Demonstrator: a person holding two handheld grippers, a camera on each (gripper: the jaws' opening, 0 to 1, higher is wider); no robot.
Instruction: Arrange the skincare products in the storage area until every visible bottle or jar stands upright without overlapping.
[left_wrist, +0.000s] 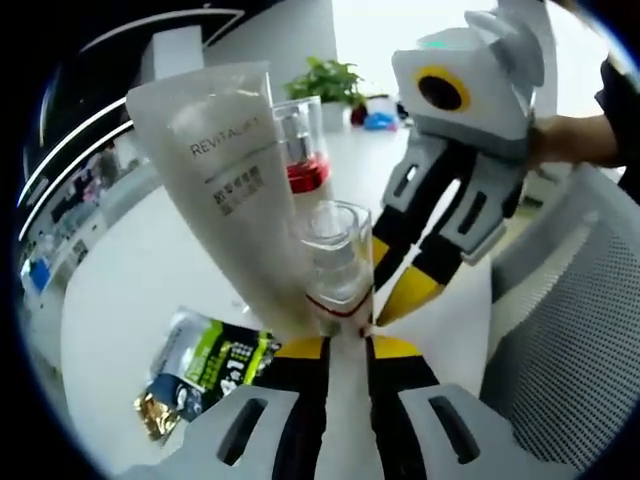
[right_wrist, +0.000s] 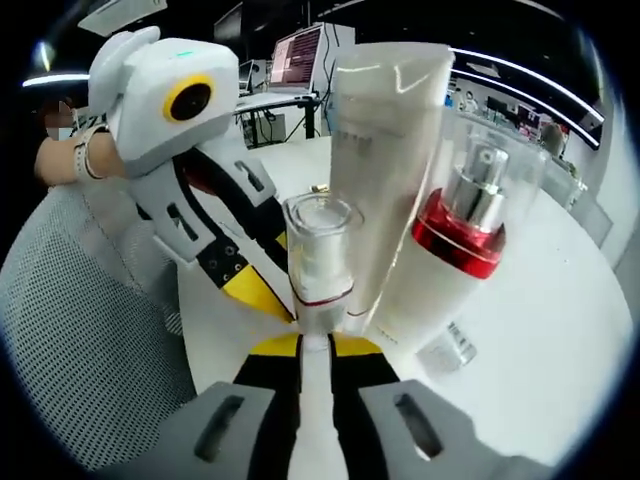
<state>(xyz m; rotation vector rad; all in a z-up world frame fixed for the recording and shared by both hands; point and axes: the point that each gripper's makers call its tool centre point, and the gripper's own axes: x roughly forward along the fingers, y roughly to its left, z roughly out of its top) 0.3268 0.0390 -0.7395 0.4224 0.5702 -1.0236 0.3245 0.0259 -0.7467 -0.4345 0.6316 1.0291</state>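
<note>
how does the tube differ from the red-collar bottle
The tube is frosted, flat and printed with REVITALIFT; the red-collar bottle is round with a clear cap over a silver pump. The tube tapers wider upward and leans; the bottle keeps even width. Both stand on the white table, pressed together.

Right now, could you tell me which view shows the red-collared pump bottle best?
The right gripper view: the red-collared pump bottle stands in the open beside the tube, showing its clear cap, silver pump and white body. In the left gripper view the bottle is mostly hidden behind the tube.
</note>
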